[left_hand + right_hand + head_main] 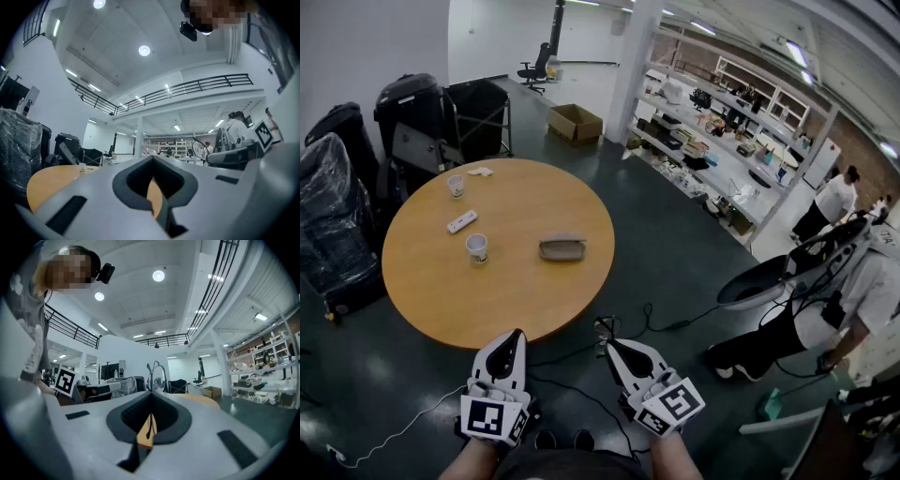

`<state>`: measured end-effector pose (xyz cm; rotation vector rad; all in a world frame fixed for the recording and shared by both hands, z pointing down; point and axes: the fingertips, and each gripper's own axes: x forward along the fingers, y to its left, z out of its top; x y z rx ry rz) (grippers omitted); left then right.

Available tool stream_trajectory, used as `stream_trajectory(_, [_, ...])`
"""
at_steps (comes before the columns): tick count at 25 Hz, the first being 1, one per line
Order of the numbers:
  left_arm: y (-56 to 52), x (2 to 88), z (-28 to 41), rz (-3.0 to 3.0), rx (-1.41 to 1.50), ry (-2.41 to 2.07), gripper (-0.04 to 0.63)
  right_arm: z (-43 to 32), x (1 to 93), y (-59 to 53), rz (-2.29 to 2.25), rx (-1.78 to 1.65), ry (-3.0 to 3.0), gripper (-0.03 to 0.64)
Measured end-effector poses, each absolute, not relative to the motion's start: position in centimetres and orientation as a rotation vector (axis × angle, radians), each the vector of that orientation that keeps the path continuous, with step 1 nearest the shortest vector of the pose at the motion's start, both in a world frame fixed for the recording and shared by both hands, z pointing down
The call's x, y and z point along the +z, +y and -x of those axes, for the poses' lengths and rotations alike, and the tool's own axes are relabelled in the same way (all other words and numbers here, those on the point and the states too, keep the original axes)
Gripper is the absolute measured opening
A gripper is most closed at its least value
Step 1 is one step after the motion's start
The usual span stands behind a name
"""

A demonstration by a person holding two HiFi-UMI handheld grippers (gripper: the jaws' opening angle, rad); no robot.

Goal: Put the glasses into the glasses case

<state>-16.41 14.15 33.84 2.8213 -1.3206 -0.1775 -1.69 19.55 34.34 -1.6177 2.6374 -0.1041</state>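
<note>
A grey-brown glasses case (562, 248) lies shut on the round wooden table (516, 305), right of its middle. Both grippers hang low in front of the table's near edge, over the dark floor. My left gripper (517, 335) (152, 159) is shut with nothing in it; the tabletop shows through a thin slit between its jaws. My right gripper (612, 345) (151, 393) is shut on the glasses (158, 376), whose thin frame and clear lens stick up past its tips. In the head view the glasses (604, 326) are only a small shape at the jaw tip.
On the table's left half stand two paper cups (476, 247) (457, 186), a flat white device (461, 222) and a crumpled tissue (480, 172). Black cases (412, 117) crowd the left side. Cables (675, 325) run over the floor. People (853, 300) work at the right.
</note>
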Motion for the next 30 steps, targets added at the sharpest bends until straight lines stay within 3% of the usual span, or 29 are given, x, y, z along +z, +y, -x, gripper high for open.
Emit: stream_trajectory(30, [10.7, 36.8, 18.6, -2.813, -0.125, -1.344, 0.006, -0.1, 37.4, 18.0, 1.737, -0.185, 2.564, -0.012])
